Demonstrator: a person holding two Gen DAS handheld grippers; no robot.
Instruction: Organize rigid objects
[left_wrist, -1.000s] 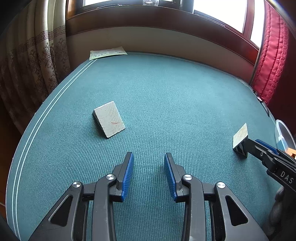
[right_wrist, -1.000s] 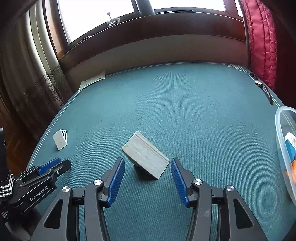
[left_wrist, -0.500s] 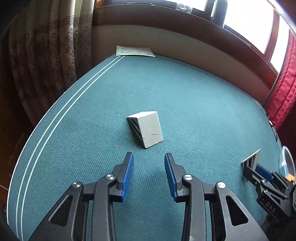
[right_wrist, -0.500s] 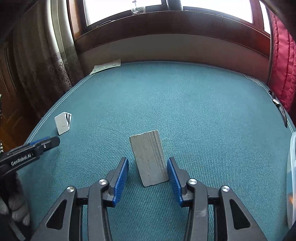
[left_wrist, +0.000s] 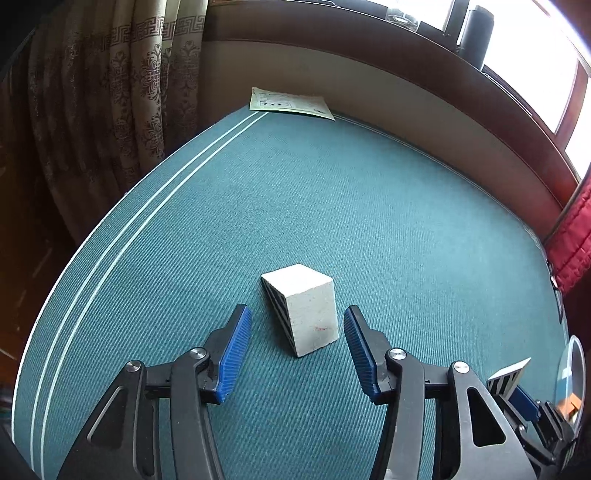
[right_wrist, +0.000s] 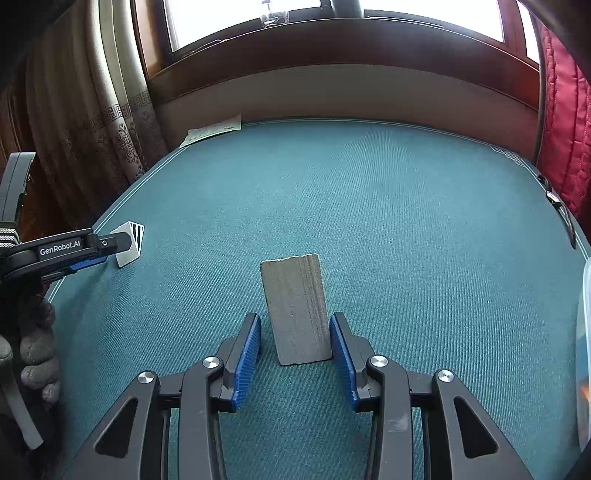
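A pale stone-coloured wedge block with black stripes on one side (left_wrist: 306, 312) is lying on the teal carpeted surface (left_wrist: 332, 206), directly ahead of my left gripper (left_wrist: 297, 354). I am holding that gripper wide open, its blue ribbed pads (left_wrist: 234, 354) flanking the block's near end without touching it. A second grey wedge block with a grained face (right_wrist: 295, 310) is sitting between the pads of my right gripper (right_wrist: 295, 360); those jaws are also parted, the right pad looking to be just at the block's edge, the left with a narrow gap. Whether there is real contact, I cannot tell. Off to the far right, a clear plastic container (right_wrist: 585, 332) is sitting at the surface's edge. A printed paper sheet (left_wrist: 290, 103) is lying at the far corner, beside the patterned beige curtain (left_wrist: 129, 92). A red quilted curtain (right_wrist: 565, 122) is hanging on the right.
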